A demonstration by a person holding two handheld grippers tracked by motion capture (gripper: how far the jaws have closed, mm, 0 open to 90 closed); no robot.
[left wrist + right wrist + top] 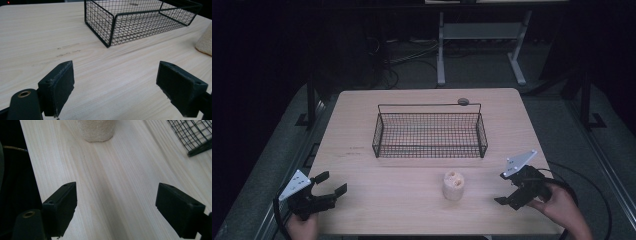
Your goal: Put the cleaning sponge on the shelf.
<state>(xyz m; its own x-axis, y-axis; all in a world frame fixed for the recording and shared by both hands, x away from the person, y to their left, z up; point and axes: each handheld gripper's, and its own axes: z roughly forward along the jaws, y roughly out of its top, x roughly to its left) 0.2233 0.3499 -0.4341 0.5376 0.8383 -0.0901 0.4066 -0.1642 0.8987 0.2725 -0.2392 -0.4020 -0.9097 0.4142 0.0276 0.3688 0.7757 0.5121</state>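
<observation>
Both tools, left tool (328,184) and right tool (508,189), gape empty; the right should square up on the sponge (453,185) before the basket (430,134).

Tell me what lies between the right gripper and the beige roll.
Nothing: in the right gripper view, only bare table separates the open right gripper from the beige roll.

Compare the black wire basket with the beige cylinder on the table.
The black wire mesh basket is wide, low and see-through; the small beige rough-textured cylinder is narrow, upright and solid. The basket sits farther back on the light wooden table; the cylinder stands nearer the person, between the hand-held grippers. Both rest untouched.
</observation>
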